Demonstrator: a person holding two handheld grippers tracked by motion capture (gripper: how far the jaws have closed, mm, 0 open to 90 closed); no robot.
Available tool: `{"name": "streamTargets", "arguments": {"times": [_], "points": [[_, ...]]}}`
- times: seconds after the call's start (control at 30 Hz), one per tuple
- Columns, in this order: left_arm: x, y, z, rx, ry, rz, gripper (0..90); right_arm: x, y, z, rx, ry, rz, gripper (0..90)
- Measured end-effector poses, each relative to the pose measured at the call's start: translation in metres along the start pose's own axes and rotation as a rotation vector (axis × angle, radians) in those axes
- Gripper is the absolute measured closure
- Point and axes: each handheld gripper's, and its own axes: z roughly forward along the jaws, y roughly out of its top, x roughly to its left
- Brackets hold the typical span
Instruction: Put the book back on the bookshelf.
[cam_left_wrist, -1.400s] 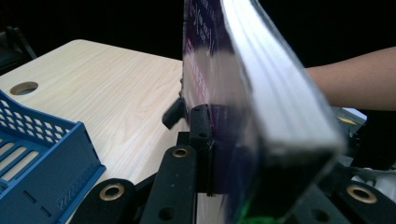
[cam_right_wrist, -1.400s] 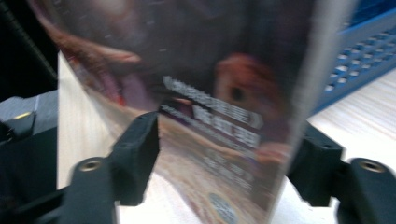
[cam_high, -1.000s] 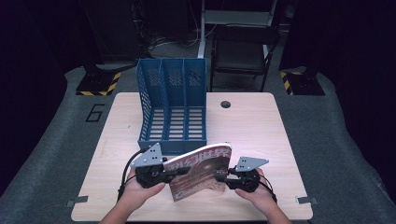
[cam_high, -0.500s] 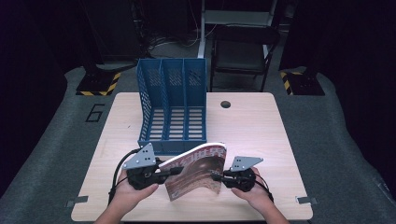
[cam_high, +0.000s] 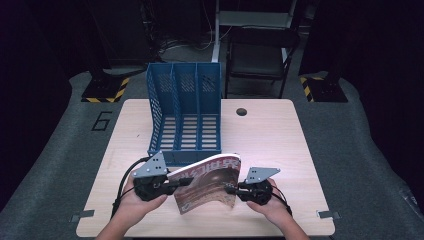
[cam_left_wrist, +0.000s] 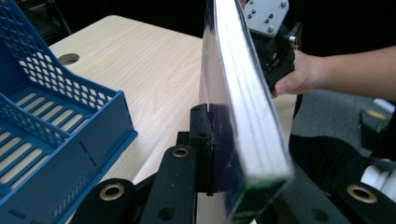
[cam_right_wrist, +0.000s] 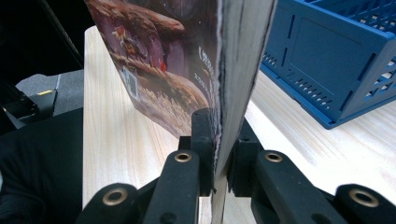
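Where the magazine (cam_high: 207, 184) tilts up off the table (cam_high: 280, 140), we list both ends clamped: left gripper (cam_high: 176, 184), right gripper (cam_high: 231, 189); cover title illegible.

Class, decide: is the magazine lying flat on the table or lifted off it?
Lifted: the magazine stands tilted on edge, clamped between left gripper and right gripper.
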Motion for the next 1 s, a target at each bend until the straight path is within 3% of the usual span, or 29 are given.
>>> {"name": "streamTargets", "arguments": {"times": [0.27,0.53,0.8,1.0], "points": [[0.002,0.001,-0.003,-0.021,-0.018,-0.031,84.1,0.001,-0.001,0.002,-0.007,0.001,0.02,68.1],[0.003,0.004,-0.005,0.002,-0.023,-0.035,84.1,0.002,0.0,0.003,0.001,0.014,0.019,68.8],[0.0,0.006,-0.004,-0.009,-0.022,-0.034,84.1,0.001,0.0,0.003,-0.006,0.015,0.017,70.7],[-0.001,0.013,-0.004,-0.041,-0.021,-0.035,84.2,0.001,0.0,0.003,-0.024,0.021,0.013,65.6]]}}
